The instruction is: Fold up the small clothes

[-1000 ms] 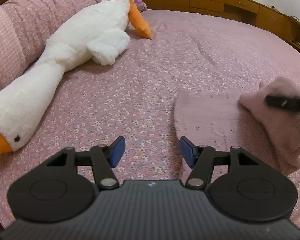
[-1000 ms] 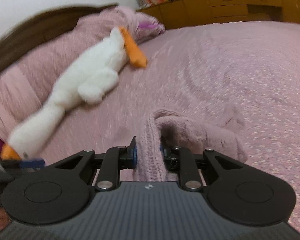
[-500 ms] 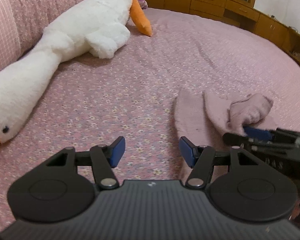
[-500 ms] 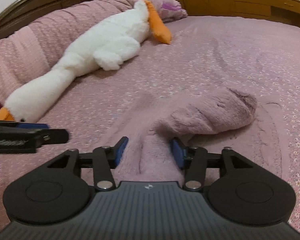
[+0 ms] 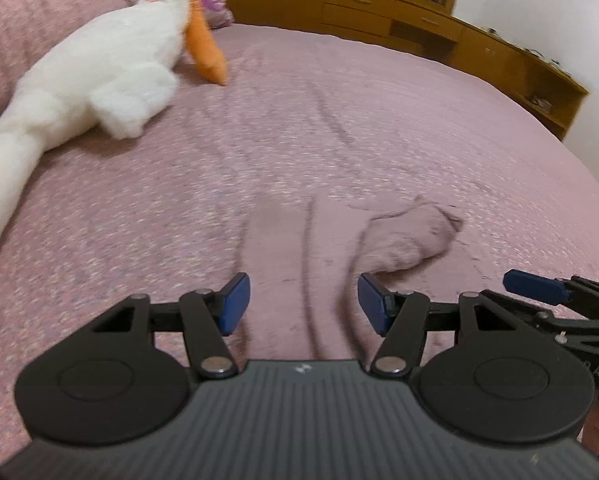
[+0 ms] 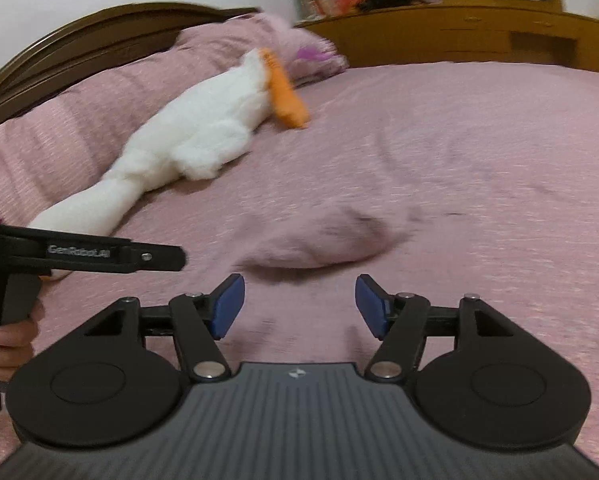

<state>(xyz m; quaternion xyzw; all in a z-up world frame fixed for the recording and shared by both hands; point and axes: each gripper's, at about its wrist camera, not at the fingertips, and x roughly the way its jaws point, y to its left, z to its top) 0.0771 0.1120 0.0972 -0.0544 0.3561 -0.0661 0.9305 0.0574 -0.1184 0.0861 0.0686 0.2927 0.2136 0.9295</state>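
A small pink knit garment (image 5: 295,248) lies flat on the pink floral bedcover, with one end doubled over into a lump (image 5: 411,236). My left gripper (image 5: 304,303) hovers open just over its near flat part, and neither blue pad touches it. In the right wrist view the same garment (image 6: 319,240) lies a little ahead of my right gripper (image 6: 299,306). Its jaws are opening and no pad presses on the cloth. Each gripper shows in the other's view: the right gripper's blue pad (image 5: 539,286) at the right edge, the left gripper's black body (image 6: 99,254) at the left edge.
A long white plush goose (image 5: 99,72) with orange parts lies at the back left against pink pillows (image 6: 79,120). Behind them rises a dark wooden headboard (image 6: 99,36). Wooden cabinets (image 5: 419,28) run along the far side. A hand (image 6: 7,344) grips the left tool's handle.
The right gripper was shut on the raised garment; it laid it down, opened and drew back. The garment now rests doubled over on the bed. The left gripper swung right, over the garment.
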